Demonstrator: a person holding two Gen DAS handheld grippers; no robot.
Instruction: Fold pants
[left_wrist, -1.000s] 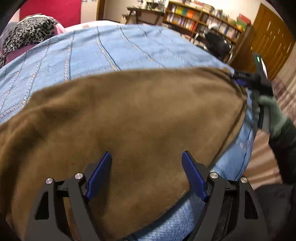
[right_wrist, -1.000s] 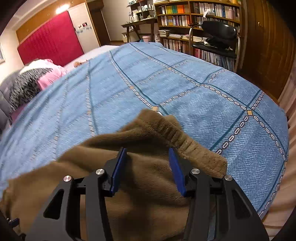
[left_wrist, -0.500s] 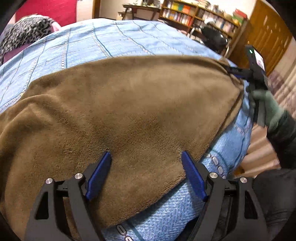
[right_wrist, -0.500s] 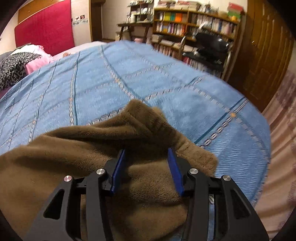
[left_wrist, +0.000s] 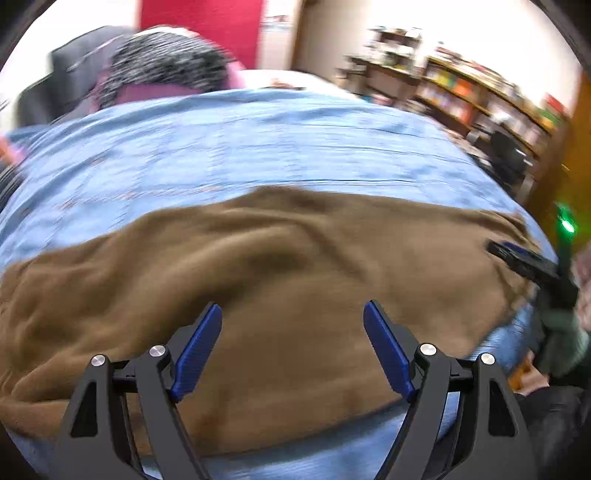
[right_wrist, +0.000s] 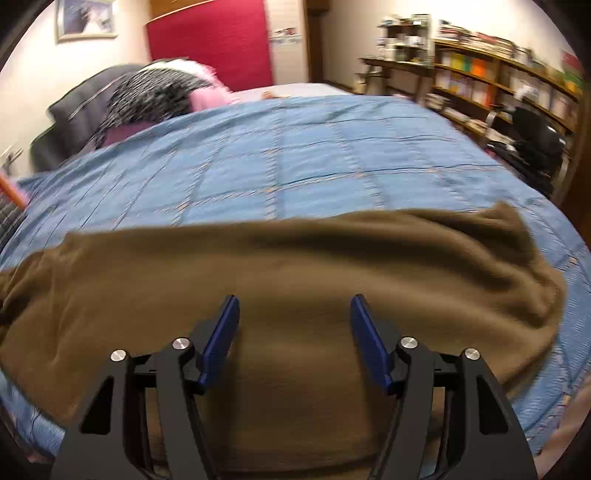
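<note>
The brown fleece pants (left_wrist: 295, 266) lie spread across the near edge of the bed, also in the right wrist view (right_wrist: 295, 266). My left gripper (left_wrist: 293, 314) is open and empty just above the cloth near its front edge. My right gripper (right_wrist: 294, 306) is open and empty over the pants. It also shows at the right edge of the left wrist view (left_wrist: 524, 262), near the pants' right end. The view is blurred by motion.
The pants rest on a blue quilted bedspread (right_wrist: 295, 155). Pillows and a leopard-print blanket (right_wrist: 155, 92) lie at the far left. Bookshelves (right_wrist: 498, 81) and a black chair (right_wrist: 535, 136) stand to the right, beyond the bed's edge.
Both grippers have pulled back and swung left, so more of the pants shows. The right gripper's jaws have opened wider and no longer sit at the raised waistband fold.
</note>
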